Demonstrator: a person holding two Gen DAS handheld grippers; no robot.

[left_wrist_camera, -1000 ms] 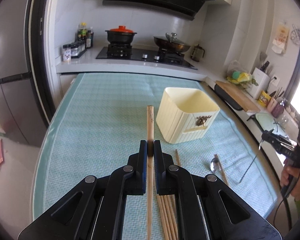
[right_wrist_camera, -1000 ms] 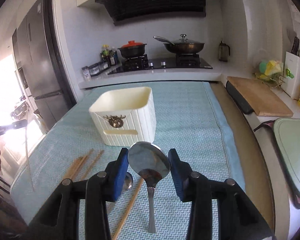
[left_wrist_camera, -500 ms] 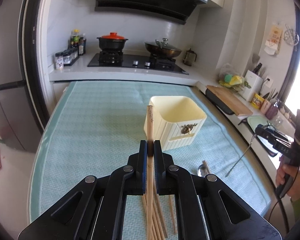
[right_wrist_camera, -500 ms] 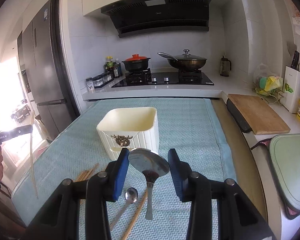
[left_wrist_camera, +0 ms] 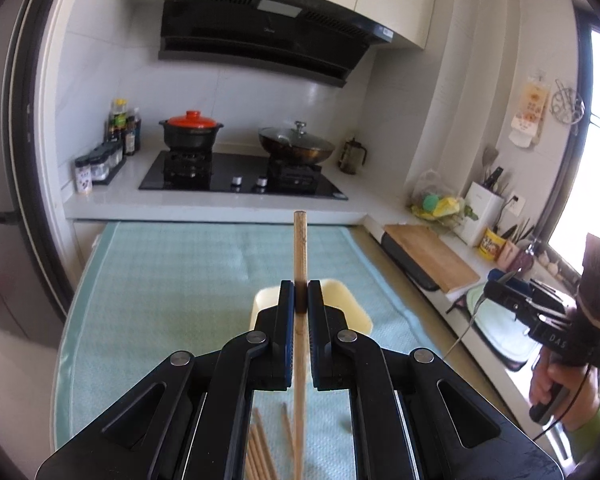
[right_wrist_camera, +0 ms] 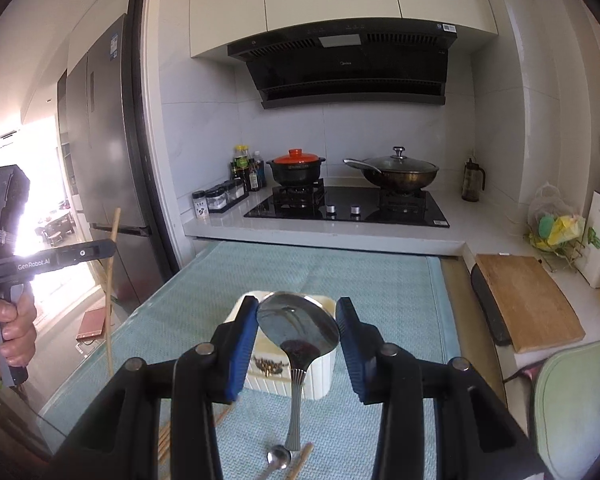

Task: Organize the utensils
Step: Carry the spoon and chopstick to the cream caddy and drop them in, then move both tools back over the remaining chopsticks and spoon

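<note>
My left gripper [left_wrist_camera: 301, 300] is shut on a wooden chopstick [left_wrist_camera: 300, 248] that stands up between the jaws, held high above the table. The cream utensil holder [left_wrist_camera: 356, 308] lies just beyond and below it, mostly hidden. Several chopsticks [left_wrist_camera: 260, 452] lie on the teal mat below. My right gripper [right_wrist_camera: 297, 322] is shut on the bowl of a metal spoon [right_wrist_camera: 298, 328], handle hanging down, above the cream holder [right_wrist_camera: 320, 376]. Another spoon [right_wrist_camera: 278, 456] and chopsticks [right_wrist_camera: 168, 436] lie on the mat. The left gripper with its chopstick [right_wrist_camera: 110, 280] shows at the left.
The teal mat [left_wrist_camera: 172, 272] covers the table. Behind it is a stove [left_wrist_camera: 240, 176] with a red-lidded pot [left_wrist_camera: 191, 134] and a wok [left_wrist_camera: 296, 148]. A wooden cutting board [left_wrist_camera: 432, 256] lies on the counter at right. A fridge [right_wrist_camera: 108, 140] stands at left.
Both grippers have risen well above the table with their loads. The holder has dropped lower in both views and now sits under the fingertips.
</note>
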